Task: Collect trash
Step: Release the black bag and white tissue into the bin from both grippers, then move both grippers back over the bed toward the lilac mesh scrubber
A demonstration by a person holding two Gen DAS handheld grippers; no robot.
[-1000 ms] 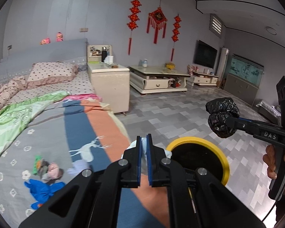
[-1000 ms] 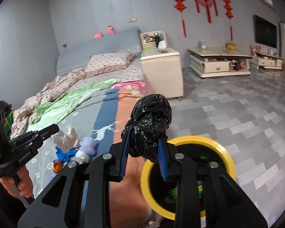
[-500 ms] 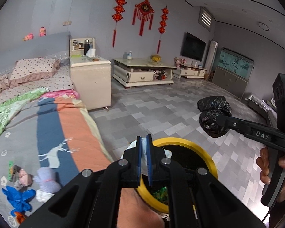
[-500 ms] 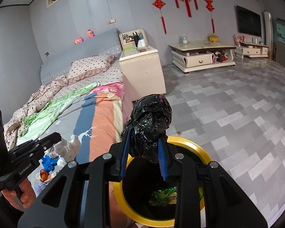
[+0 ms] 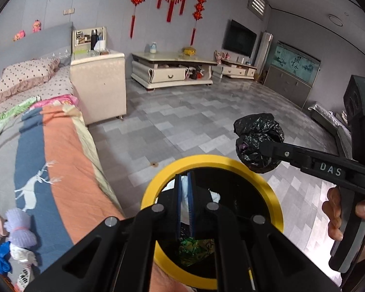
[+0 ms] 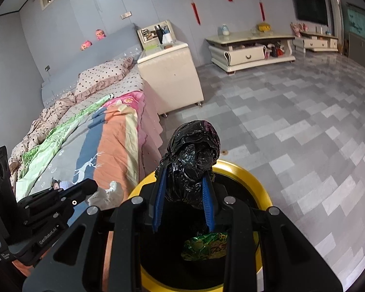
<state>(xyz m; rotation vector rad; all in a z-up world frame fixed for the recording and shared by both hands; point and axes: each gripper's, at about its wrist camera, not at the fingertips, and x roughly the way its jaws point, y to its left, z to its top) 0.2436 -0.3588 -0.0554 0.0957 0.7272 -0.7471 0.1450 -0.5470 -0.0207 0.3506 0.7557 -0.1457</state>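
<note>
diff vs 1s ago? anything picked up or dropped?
Both grippers came down toward the yellow-rimmed bin, which now looms larger in both views. Nothing released: the right gripper still clamps the black bag wad, the left gripper still pinches white tissue. Green wrapper unchanged in the bin.

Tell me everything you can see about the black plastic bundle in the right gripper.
The black plastic bundle is a crumpled, glossy bin-bag ball, wrinkled all over, with a faint purple patch near its top. The right gripper clamps its lower part between blue pads, so most of it sticks up past the fingertips. It hangs in the air over the far rim of the yellow-rimmed bin, touching nothing else.
</note>
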